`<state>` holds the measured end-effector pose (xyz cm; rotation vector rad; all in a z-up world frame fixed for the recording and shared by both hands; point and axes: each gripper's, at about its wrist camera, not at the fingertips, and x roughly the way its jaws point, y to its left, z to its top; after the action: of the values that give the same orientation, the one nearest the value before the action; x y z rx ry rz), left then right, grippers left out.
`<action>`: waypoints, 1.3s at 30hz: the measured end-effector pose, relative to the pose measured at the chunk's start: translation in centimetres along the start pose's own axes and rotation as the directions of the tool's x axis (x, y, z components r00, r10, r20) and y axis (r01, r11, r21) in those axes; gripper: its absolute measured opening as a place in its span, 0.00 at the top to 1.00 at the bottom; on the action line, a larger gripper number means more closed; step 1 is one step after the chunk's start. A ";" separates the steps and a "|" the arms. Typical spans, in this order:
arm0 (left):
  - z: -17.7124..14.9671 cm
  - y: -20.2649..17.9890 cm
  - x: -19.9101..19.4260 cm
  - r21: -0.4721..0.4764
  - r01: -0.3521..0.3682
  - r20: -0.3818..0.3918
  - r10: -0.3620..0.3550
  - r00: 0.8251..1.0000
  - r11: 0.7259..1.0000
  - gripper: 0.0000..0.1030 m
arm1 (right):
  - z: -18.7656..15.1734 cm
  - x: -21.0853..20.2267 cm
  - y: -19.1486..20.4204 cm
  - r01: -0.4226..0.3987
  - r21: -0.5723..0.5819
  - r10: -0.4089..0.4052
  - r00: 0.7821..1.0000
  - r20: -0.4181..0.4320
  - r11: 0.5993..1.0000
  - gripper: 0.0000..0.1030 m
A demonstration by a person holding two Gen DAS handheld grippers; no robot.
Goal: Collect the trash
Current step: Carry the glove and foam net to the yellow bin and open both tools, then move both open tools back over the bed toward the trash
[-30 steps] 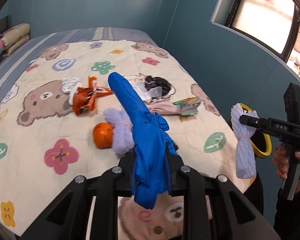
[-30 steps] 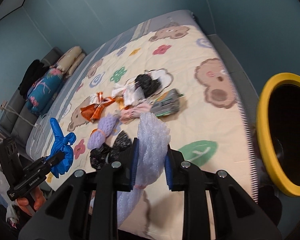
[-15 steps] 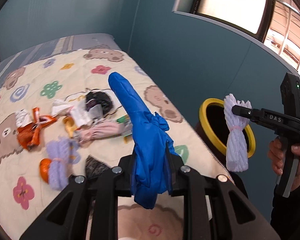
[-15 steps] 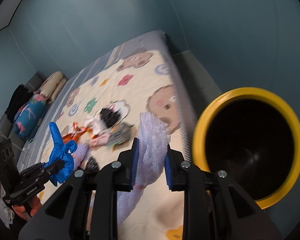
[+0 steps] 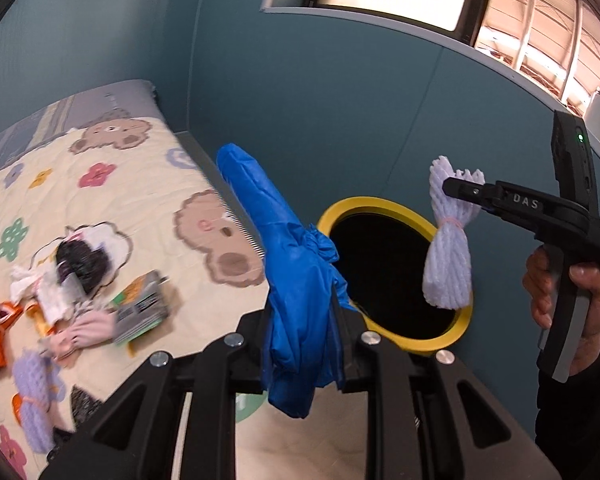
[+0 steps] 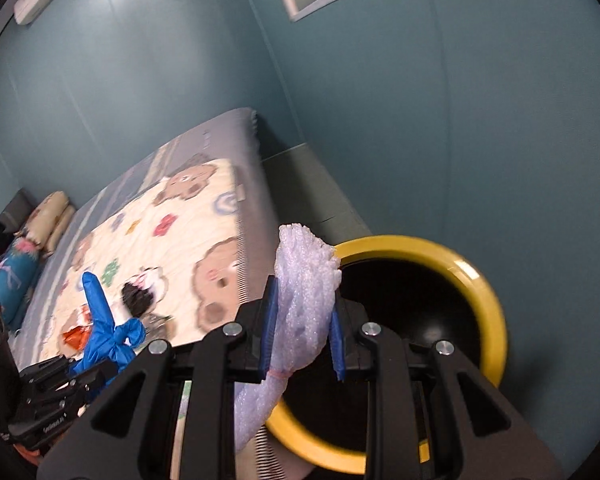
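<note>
Our left gripper (image 5: 303, 354) clamped the knotted blue plastic bag (image 5: 296, 280) beside the bed, while our right gripper (image 6: 303, 336) pinched the white foam netting (image 6: 302, 304) over the yellow-rimmed bin (image 6: 488, 300) just ahead.

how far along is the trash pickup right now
Nothing visibly binned yet; the bin's inside is too dark to tell. In hand: the left gripper clamps a blue bag, the right gripper a white foam bundle near the rim. Left: wrappers and another foam bundle on the bed.
</note>
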<state>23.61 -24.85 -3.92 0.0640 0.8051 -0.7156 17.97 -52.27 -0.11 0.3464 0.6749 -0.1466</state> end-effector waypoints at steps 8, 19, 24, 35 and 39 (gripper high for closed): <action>1.5 -4.0 5.3 0.048 0.073 -0.051 -0.070 0.996 0.996 0.80 | 1.2 0.7 -3.6 0.119 0.006 -0.119 0.992 0.034 0.993 0.78; 2.2 -7.4 10.9 0.049 0.139 -0.104 -0.134 0.986 0.989 0.80 | 2.0 3.5 -6.8 0.209 0.018 -0.210 0.977 0.027 0.978 0.78; 1.7 -7.1 12.0 0.025 0.151 -0.118 -0.147 0.982 0.988 0.72 | 1.9 4.2 -6.7 0.234 0.006 -0.234 0.972 0.030 0.972 0.74; 1.3 -6.2 10.1 -0.011 0.129 -0.091 -0.129 0.987 0.992 0.40 | 1.9 3.8 -6.6 0.251 0.021 -0.251 0.968 0.024 0.968 0.55; 1.0 -5.0 8.8 -0.040 0.106 -0.077 -0.109 0.991 0.994 0.27 | 1.6 3.3 -6.4 0.249 0.032 -0.249 0.968 0.015 0.968 0.49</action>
<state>25.40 -33.91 -8.09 0.0163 0.9020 -0.8042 19.92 -58.93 -2.78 0.2870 0.6963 -0.3994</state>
